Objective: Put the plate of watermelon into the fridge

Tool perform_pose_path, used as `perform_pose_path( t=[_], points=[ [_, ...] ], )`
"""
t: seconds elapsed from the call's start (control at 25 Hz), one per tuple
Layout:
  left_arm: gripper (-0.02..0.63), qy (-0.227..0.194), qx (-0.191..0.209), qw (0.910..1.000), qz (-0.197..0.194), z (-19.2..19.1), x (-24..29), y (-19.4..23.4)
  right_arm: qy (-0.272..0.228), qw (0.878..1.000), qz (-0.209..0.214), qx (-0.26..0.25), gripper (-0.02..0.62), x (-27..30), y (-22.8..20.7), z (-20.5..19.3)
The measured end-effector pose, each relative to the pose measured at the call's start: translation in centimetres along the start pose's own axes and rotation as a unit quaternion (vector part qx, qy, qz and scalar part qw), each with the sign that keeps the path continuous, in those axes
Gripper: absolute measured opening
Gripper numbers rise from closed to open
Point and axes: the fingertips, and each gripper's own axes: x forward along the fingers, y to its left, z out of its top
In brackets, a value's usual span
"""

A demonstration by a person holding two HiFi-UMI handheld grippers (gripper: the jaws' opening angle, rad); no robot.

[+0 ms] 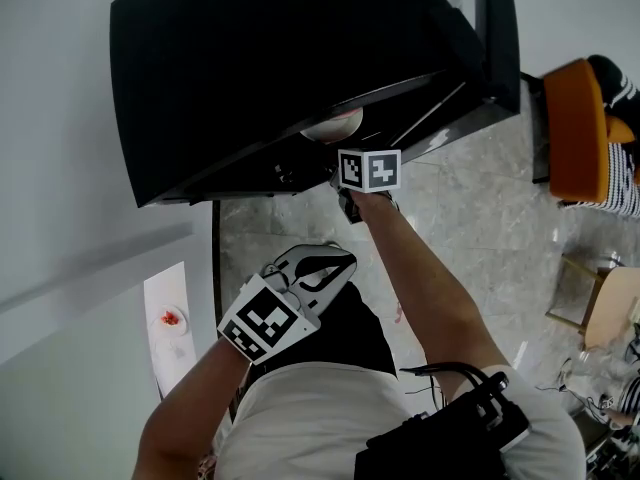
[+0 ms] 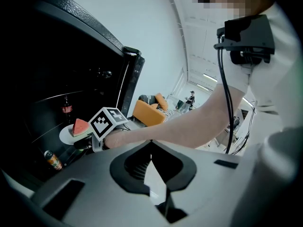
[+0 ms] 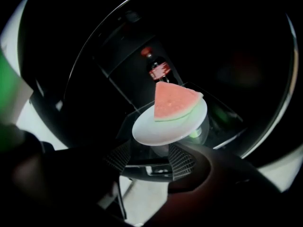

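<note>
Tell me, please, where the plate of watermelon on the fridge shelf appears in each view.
Head view: upper middle; the plate shows only its rim under the top of the fridge.
Left gripper view: plate lower left, inside the fridge.
Right gripper view: plate at centre, just beyond the jaws.
Shared landmark: the black fridge; a bottle stands behind the plate in both gripper views.

1. No word, brand name or number is legible anywhere.
2. Behind the plate (image 3: 156,131), the bottle (image 3: 159,69) wears a red label with print too blurred to read.
3. The marker cube (image 1: 369,169) beside the plate shows only black-and-white squares.
</note>
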Motion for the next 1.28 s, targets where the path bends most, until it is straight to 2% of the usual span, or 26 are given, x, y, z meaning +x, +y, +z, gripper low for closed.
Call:
perform_pose_path(
  t=[0.2,0.4,0.52,0.64,1.0,1.28],
  points=[
    [0.012,-0.002,-0.005,1.0000,-0.002,-0.1,-0.1,-0.1,0.049,0.991,-0.059,-0.113,0.249,-0.4,-0.4,-0.5],
    [0.012,-0.005,-0.008,1.0000,0.000,-0.2,-0.2,0.1,0.095,0.980,-0.097,-0.147,0.232,-0.7,-1.2,-1.4],
    [0.012,-0.006,-0.010,0.9999,0.000,-0.3,-0.4,0.1,0.144,0.968,-0.115,-0.171,0.204,-1.1,-1.4,-2.2],
    [0.012,-0.007,-0.011,0.9999,0.001,-0.3,-0.5,0.1,0.165,0.964,-0.118,-0.171,0.192,-1.4,-1.6,-2.6],
    [0.012,-0.013,-0.009,0.9999,0.000,-0.1,-1.1,-0.5,0.143,0.970,-0.108,-0.164,0.182,-2.6,-1.1,-2.8],
    [0.012,-0.025,0.000,0.9996,-0.010,-0.2,-2.3,-3.2,0.136,0.971,-0.114,-0.159,0.158,-5.7,0.1,-3.7]
  ],
)
